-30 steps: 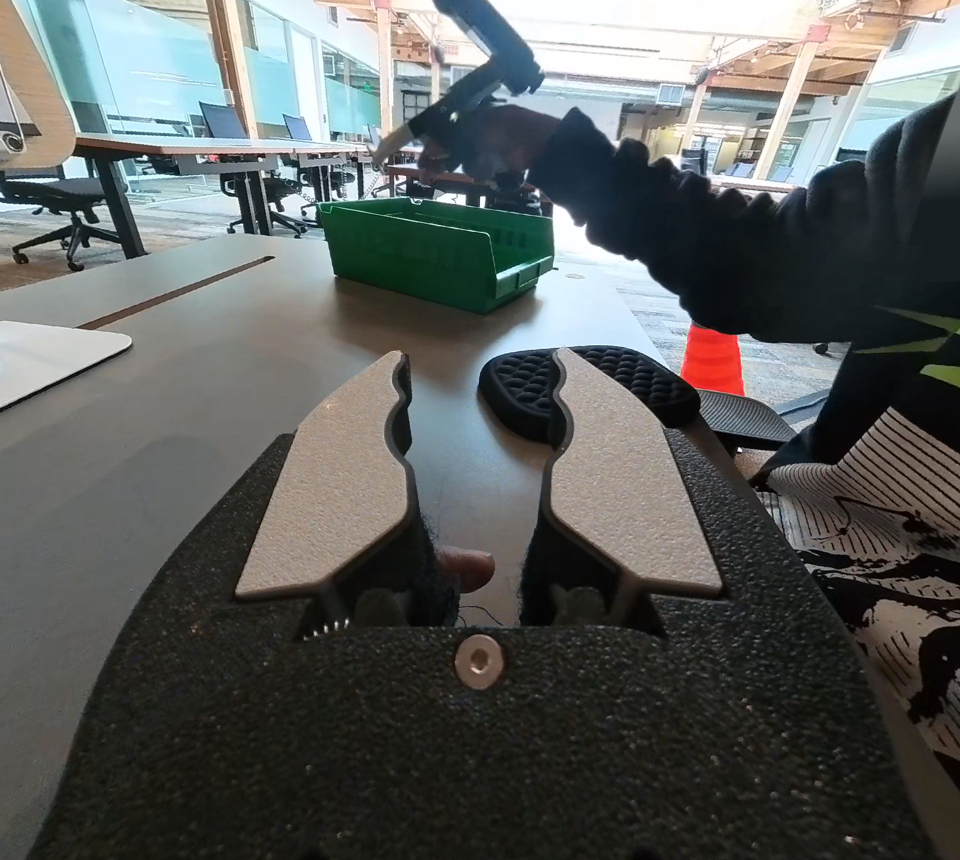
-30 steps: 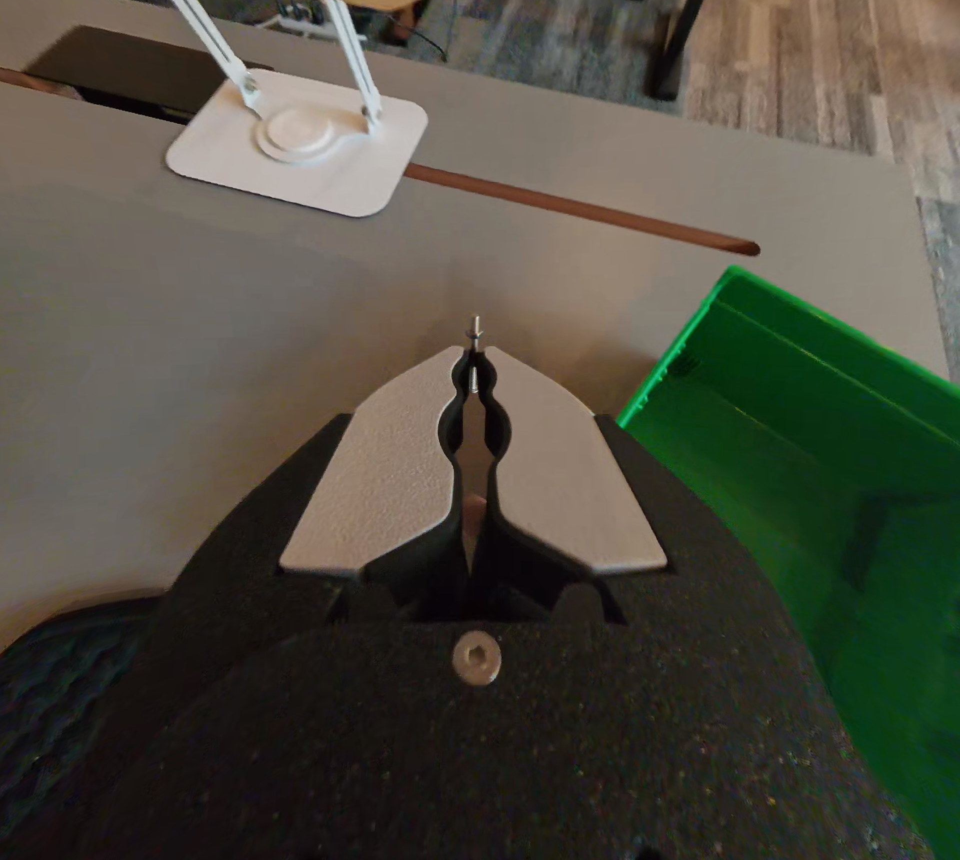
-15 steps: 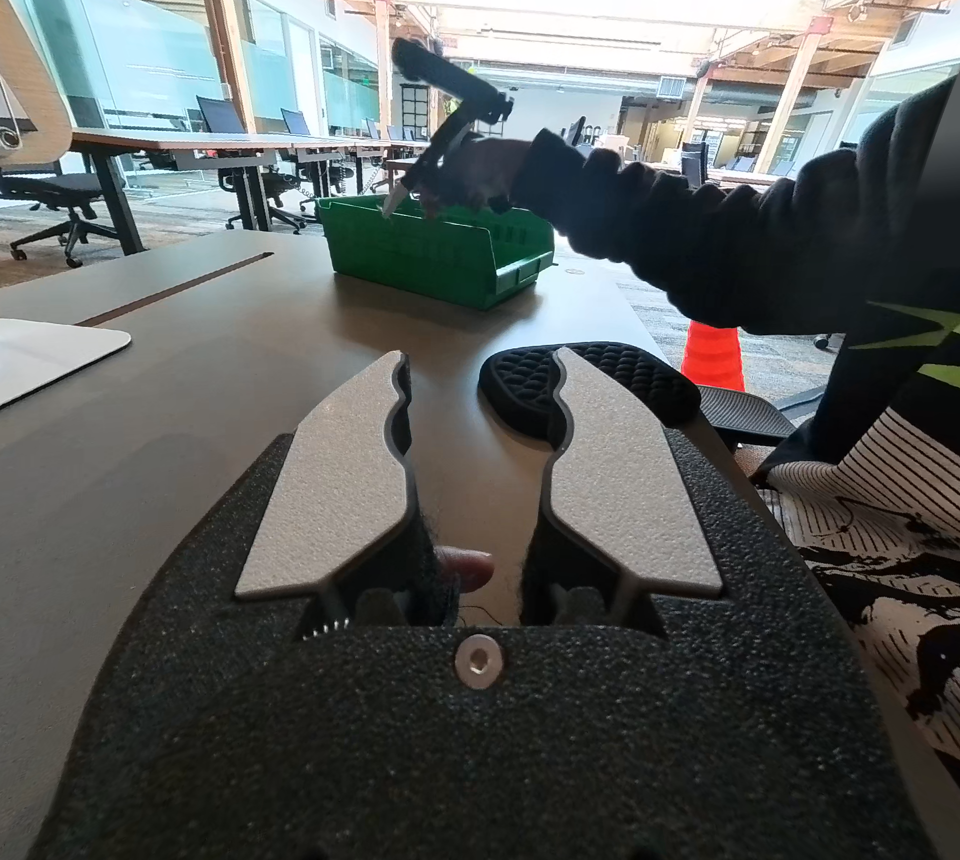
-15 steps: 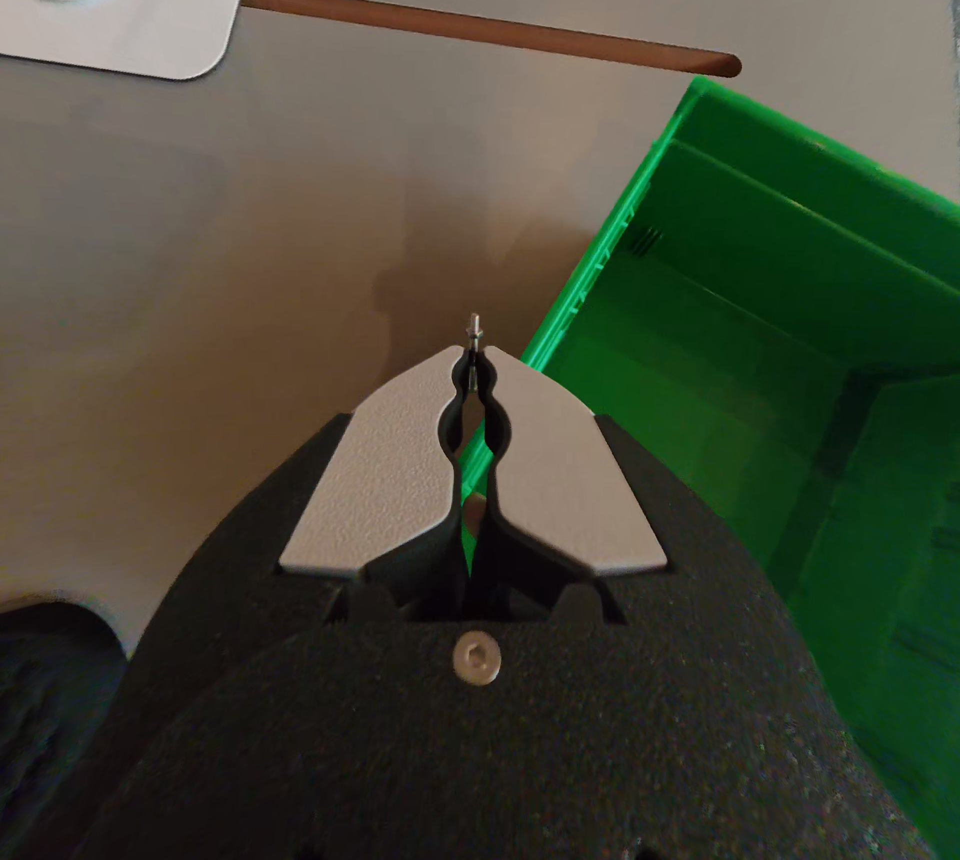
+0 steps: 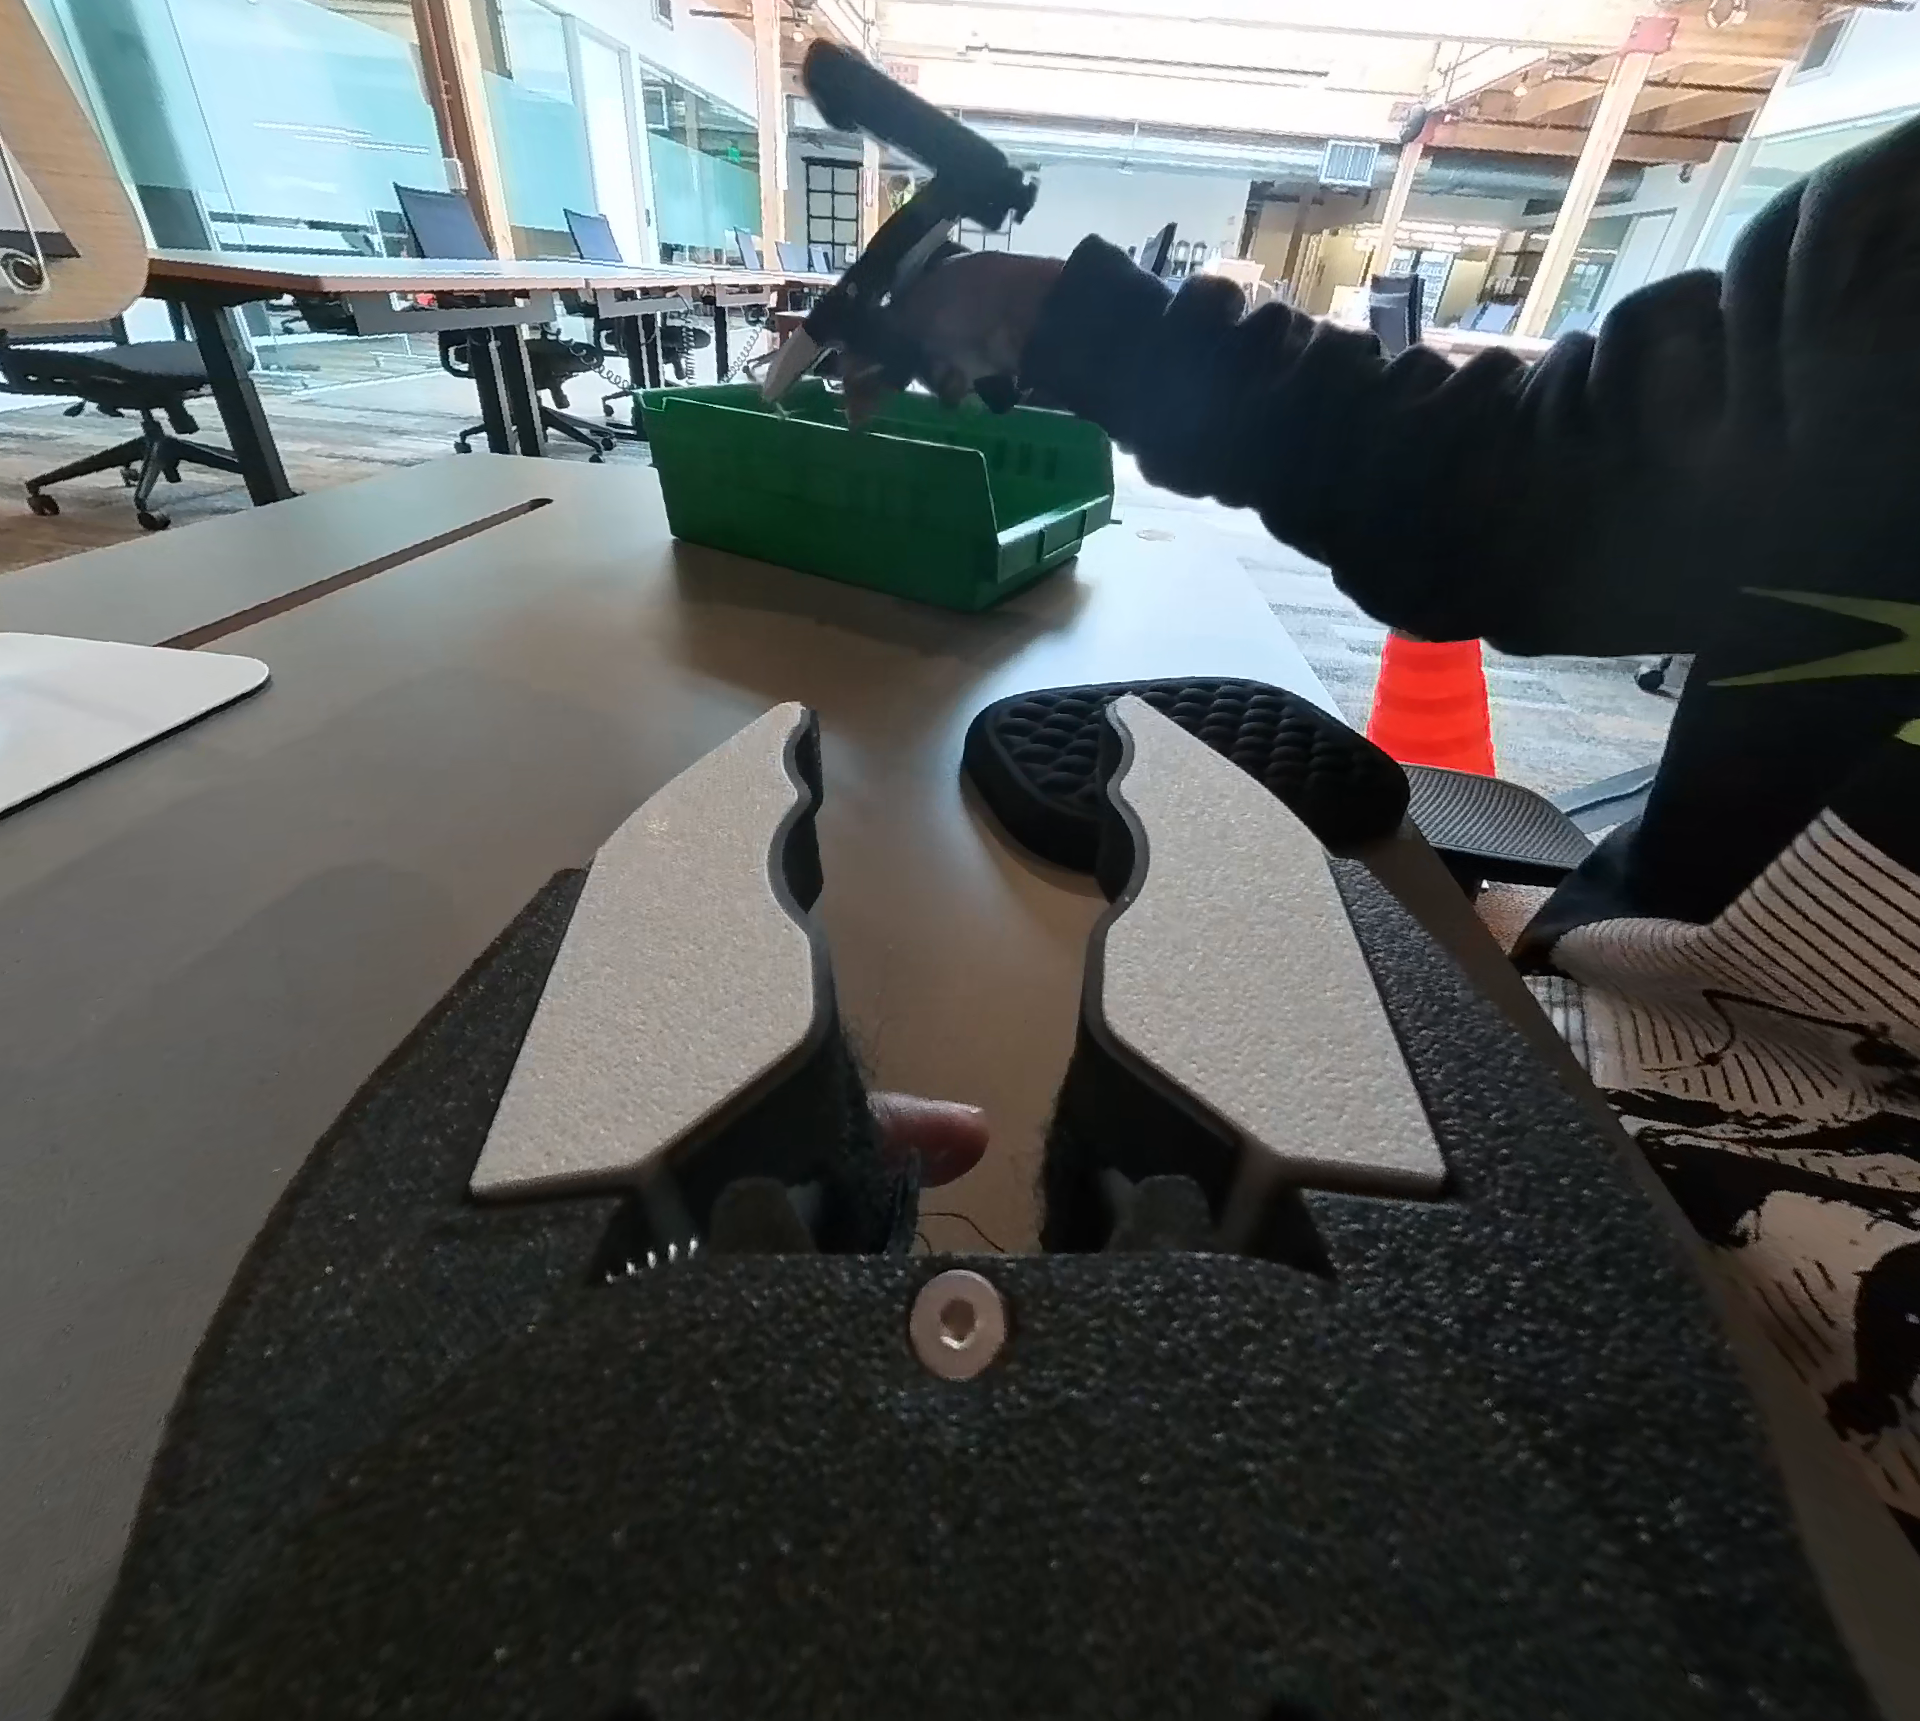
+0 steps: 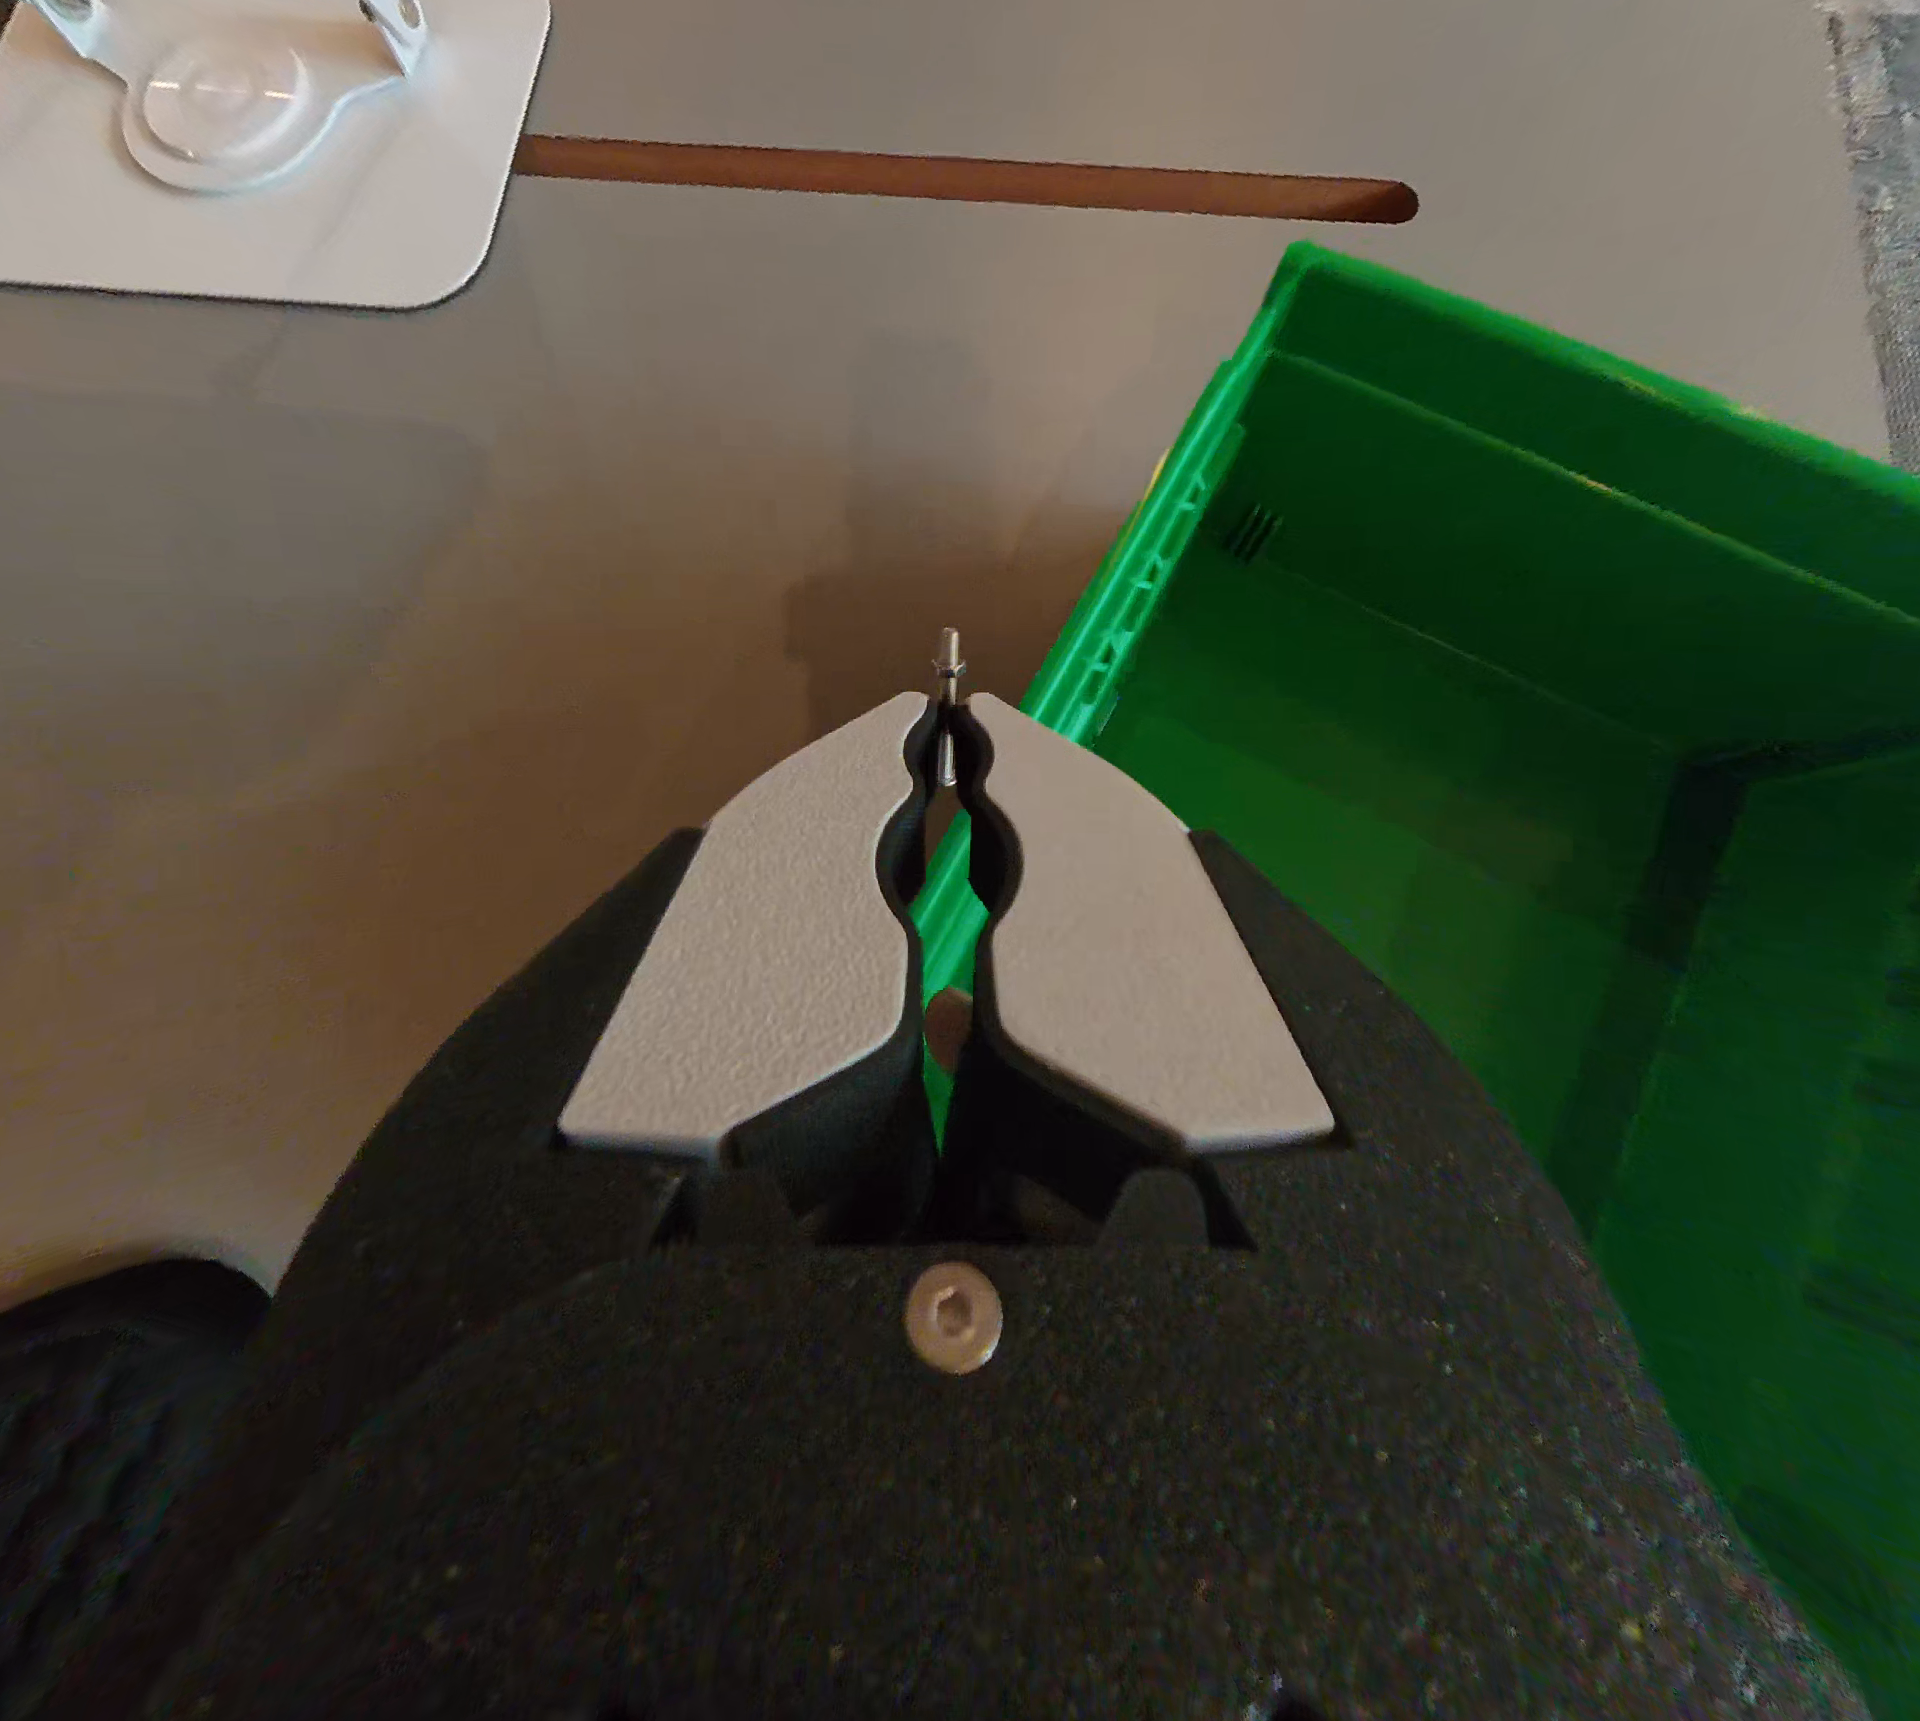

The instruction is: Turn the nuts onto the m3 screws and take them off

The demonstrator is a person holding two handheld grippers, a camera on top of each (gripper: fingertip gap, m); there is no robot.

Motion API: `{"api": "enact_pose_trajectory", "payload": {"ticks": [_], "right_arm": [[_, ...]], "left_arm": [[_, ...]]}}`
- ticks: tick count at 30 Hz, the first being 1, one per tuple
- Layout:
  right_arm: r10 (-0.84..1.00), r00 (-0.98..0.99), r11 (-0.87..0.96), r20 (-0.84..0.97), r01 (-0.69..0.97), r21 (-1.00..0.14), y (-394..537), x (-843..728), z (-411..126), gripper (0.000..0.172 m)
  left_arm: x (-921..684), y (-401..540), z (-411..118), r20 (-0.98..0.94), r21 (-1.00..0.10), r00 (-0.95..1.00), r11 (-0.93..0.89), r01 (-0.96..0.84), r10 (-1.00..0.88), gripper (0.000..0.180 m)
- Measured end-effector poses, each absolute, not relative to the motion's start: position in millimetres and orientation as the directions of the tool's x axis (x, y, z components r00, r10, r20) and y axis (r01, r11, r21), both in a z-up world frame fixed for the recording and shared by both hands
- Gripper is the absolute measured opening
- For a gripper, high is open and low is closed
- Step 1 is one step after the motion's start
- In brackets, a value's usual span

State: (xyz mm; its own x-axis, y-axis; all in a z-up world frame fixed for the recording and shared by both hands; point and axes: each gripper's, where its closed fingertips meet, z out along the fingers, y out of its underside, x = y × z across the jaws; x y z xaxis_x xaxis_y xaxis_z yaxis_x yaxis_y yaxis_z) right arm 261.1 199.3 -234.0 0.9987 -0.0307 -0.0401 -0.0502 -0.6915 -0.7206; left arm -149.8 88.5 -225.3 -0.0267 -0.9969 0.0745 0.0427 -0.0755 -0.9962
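My right gripper (image 6: 948, 703) is shut on a small silver screw (image 6: 947, 684) with a nut (image 6: 949, 664) threaded on it; the screw sticks out past the fingertips. It hangs over the near rim of a green bin (image 6: 1455, 736). In the left wrist view the right gripper (image 5: 779, 383) points down over the green bin (image 5: 873, 497) at the far side of the table. My left gripper (image 5: 961, 726) is open and empty, resting low over the grey table (image 5: 416, 788).
A black textured pad (image 5: 1195, 767) lies just beyond my left gripper's right finger. A white lamp base (image 6: 249, 123) stands at the far left, next to a brown slot (image 6: 935, 175) in the table. An orange cone (image 5: 1434, 700) stands beyond the table's right edge. My right tips are roughly 30 cm from the brown slot (image 6: 935, 175).
My right gripper has carried the screw with its nut from over the bare table to the green bin's rim and lowered. The left gripper has not moved.
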Motion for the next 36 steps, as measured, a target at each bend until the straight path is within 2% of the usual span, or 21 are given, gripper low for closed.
{"api": "enact_pose_trajectory", "payload": {"ticks": [10, 17, 33, 36], "right_arm": [[-0.136, 0.989, -0.647, -0.062, -0.136, -0.75, 181, 287, -210, 0.001], [-0.185, 0.982, -0.685, -0.04, -0.158, -0.711, 168, 301, -218, 0.001], [-0.192, 0.975, -0.808, -0.107, -0.219, -0.547, 171, 321, -271, 0.001], [-0.192, 0.976, -0.844, -0.107, -0.22, -0.489, 176, 322, -286, 0.002]], "left_arm": [[-149, 88, -226, 0.062, -0.997, -0.022, -0.062, 0.033, -0.998, 0.05], [-148, 85, -228, 0.043, -0.999, -0.023, -0.043, 0.017, -0.999, 0.05], [-150, 90, -227, 0.075, -0.997, -0.016, -0.075, 0.035, -0.997, 0.051], [-150, 89, -227, 0.065, -0.997, -0.016, -0.066, 0.032, -0.998, 0.05]]}}
